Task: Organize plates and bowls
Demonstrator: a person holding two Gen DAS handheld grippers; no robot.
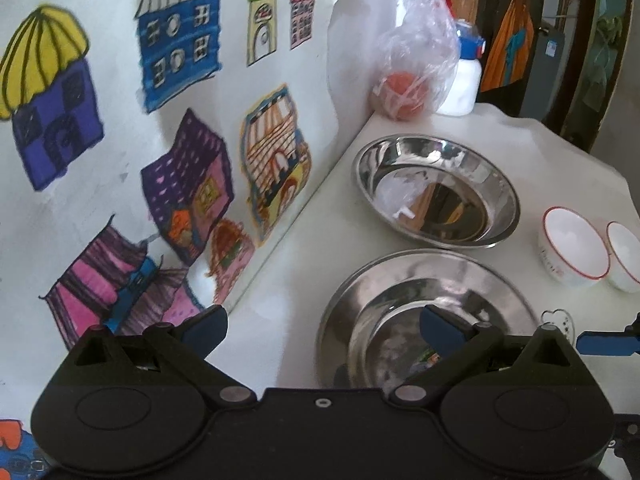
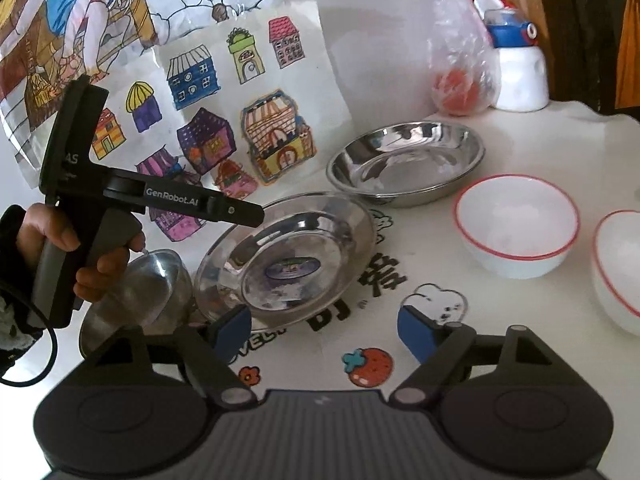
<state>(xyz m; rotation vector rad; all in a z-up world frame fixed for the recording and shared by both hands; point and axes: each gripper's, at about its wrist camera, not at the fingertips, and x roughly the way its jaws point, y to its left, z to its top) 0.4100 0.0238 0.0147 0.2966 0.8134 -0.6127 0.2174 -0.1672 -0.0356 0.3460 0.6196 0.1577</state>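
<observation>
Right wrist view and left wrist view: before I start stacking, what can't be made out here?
- Small steel bowl, right wrist view: partly hidden by the hand and the left gripper; absent from the left view.
- Second white bowl: cut off by the right edge in both views.
- Plastic bag: something red-orange inside, blurred by the film.
- Label inside the near steel plate: too small to read.

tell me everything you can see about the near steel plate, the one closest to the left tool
The near steel plate is round, shiny metal with a wide flared rim and a flat centre bearing an oval sticker. It is empty and sits upright on the white printed table cover, between a small steel bowl and a deeper steel dish. The open left tool hovers above it, not touching.
</observation>
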